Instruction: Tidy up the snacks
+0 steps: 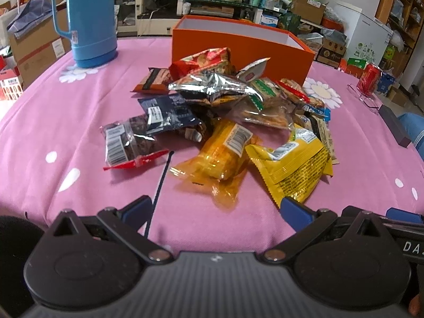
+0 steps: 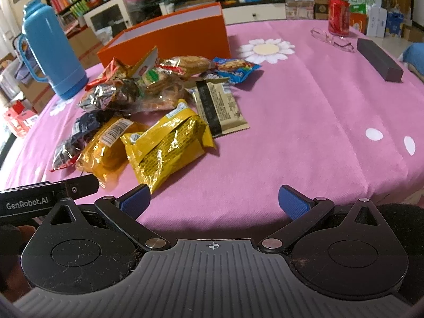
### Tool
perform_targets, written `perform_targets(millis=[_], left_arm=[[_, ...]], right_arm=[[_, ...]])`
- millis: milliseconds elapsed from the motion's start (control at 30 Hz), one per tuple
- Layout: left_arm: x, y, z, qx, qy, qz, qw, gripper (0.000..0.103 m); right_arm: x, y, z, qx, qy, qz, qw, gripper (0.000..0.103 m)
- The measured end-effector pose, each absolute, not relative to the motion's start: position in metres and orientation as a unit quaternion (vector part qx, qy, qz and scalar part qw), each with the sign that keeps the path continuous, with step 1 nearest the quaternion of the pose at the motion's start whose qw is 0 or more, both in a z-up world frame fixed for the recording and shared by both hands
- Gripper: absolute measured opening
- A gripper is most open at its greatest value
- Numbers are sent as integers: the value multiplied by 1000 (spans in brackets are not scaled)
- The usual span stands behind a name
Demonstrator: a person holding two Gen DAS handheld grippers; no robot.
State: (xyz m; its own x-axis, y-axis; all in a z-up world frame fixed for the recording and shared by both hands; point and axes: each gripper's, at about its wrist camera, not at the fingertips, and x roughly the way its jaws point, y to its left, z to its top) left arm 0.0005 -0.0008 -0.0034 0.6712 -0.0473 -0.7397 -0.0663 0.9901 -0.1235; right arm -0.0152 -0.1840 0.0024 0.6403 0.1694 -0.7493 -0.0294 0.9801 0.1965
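- A round table (image 2: 318,132) covered in a pink cloth with white daisy and dot prints fills both views; a cluttered room with shelves and cardboard boxes lies behind it
- An open orange box (image 1: 238,50) stands toward the far side of the table, its pale inside showing nothing in it from these angles
- A tall blue thermos jug (image 1: 87,18) stands upright left of the box, well apart from it
- A heap of snack packets (image 1: 225,111) lies on the cloth just in front of the box – silver foil, red, green and blue wrappers piled loosely together
- At the near edge of the heap lie a yellow packet (image 2: 167,145), an orange-tinted clear packet (image 1: 222,156) beside it, and a clear bag of dark pieces with a red seal (image 1: 127,143) further left
- A beige bar wrapper (image 2: 220,106) rests flat on the right side of the heap
- A red drink can (image 2: 339,16), a pair of glasses (image 2: 334,39) and a dark oblong case (image 2: 379,59) sit at the far right
- The left gripper (image 1: 217,209) hovers low before the heap, its blue-padded fingers spread wide and holding nothing – the right-hand finger is just beside the yellow packet
- The right gripper (image 2: 214,201) sits alongside, fingers likewise spread and empty
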Motion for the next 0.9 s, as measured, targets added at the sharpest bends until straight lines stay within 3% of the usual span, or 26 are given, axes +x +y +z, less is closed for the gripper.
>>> perform_targets(millis=[900], left_arm=[[-28,-6,24,-60,370,19,927,102]], right_arm=[[-43,-189,30,87,376,67,920,103]])
